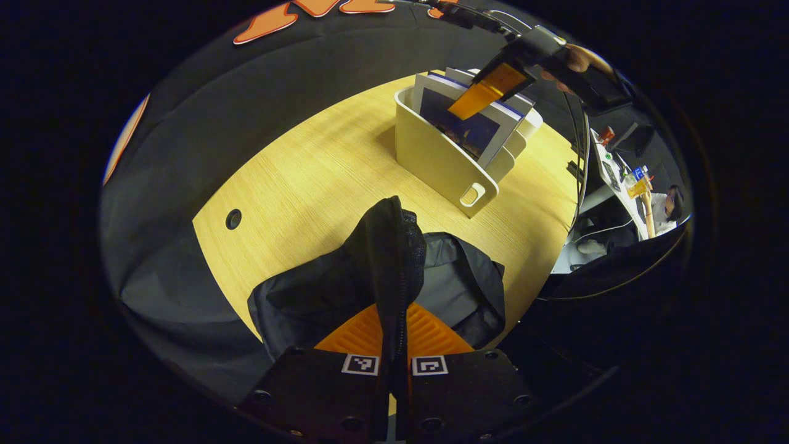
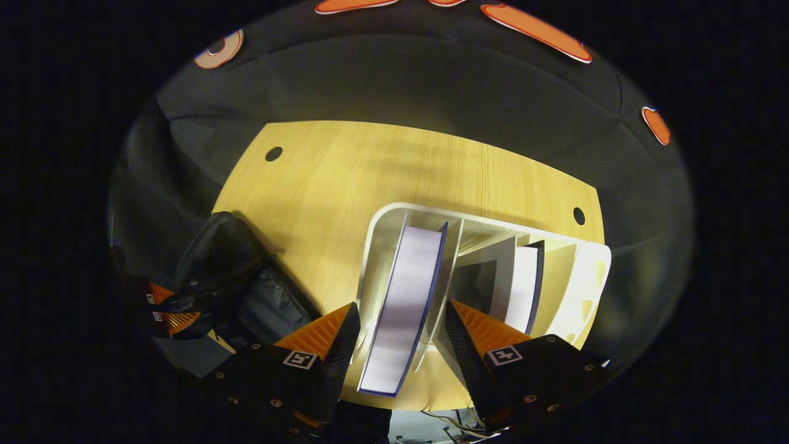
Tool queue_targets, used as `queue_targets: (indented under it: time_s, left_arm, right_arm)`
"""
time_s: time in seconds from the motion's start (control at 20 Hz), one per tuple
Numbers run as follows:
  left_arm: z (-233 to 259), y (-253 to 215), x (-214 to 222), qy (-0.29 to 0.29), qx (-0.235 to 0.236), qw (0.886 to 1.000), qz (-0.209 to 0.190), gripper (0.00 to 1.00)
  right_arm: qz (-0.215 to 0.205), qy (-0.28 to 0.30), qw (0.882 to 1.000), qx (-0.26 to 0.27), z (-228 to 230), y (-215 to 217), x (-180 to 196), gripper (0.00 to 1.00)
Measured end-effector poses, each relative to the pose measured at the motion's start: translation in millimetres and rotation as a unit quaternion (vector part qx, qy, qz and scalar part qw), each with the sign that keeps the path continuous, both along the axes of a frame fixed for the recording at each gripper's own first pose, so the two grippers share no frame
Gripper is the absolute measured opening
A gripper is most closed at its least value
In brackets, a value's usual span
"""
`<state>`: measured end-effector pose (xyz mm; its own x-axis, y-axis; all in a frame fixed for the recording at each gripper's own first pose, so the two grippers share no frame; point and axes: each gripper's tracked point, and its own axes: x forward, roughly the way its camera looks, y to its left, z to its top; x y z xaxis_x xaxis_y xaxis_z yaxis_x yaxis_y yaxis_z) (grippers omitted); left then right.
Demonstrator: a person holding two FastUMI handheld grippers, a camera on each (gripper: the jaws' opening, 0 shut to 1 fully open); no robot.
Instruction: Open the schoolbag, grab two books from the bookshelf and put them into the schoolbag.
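Left gripper view showed the left gripper [image 1: 394, 336] clamped on the raised flap of the bag [image 1: 376, 277], holding it open on the table [image 1: 308, 179]. The right gripper [image 2: 400, 336] stood apart, straddling the first book [image 2: 407, 296] in the rack [image 2: 376, 246]. Step in hand: first book grasp. Next move likely required closing on the book, then lifting straight up.

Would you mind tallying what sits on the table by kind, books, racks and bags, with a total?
Books: 2
Bookshelf racks: 1
Schoolbags: 1
Total: 4
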<state>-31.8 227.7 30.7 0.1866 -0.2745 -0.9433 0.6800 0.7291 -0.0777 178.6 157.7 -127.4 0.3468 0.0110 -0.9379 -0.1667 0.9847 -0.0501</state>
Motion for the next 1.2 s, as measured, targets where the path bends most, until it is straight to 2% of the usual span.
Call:
queue_targets:
  time_s: [0.2, 0.3, 0.4, 0.45, 0.85, 1.2]
  left_arm:
    - [-5, -1, 1, 0.007, -0.004, 1.0, 0.005, 0.06]
    - [-5, 0, 1, 0.009, -0.005, 1.0, 0.008, 0.06]
    - [-6, -1, 0, 0.011, -0.007, 1.0, 0.01, 0.06]
    - [-6, -1, -1, 0.011, -0.008, 1.0, 0.009, 0.06]
    - [-13, -4, -6, 0.011, -0.005, 1.0, 0.008, 0.06]
    - [-21, -6, -13, 0.019, -0.003, 1.0, 0.018, 0.06]
  right_arm:
    - [-0.025, 0.019, 0.999, 0.013, -11, 7, 6, 0.69]
    - [-0.04, 0.027, 0.999, 0.01, -13, 4, 5, 0.55]
    - [-0.05, 0.031, 0.998, 0.012, -15, 3, 1, 0.36]
    - [-0.052, 0.031, 0.998, 0.01, -14, 2, -2, 0.4]
    - [-0.07, 0.016, 0.997, 0.013, 8, -9, -36, 0.36]
    - [-0.071, -0.02, 0.996, 0.054, 39, -9, -76, 0.35]
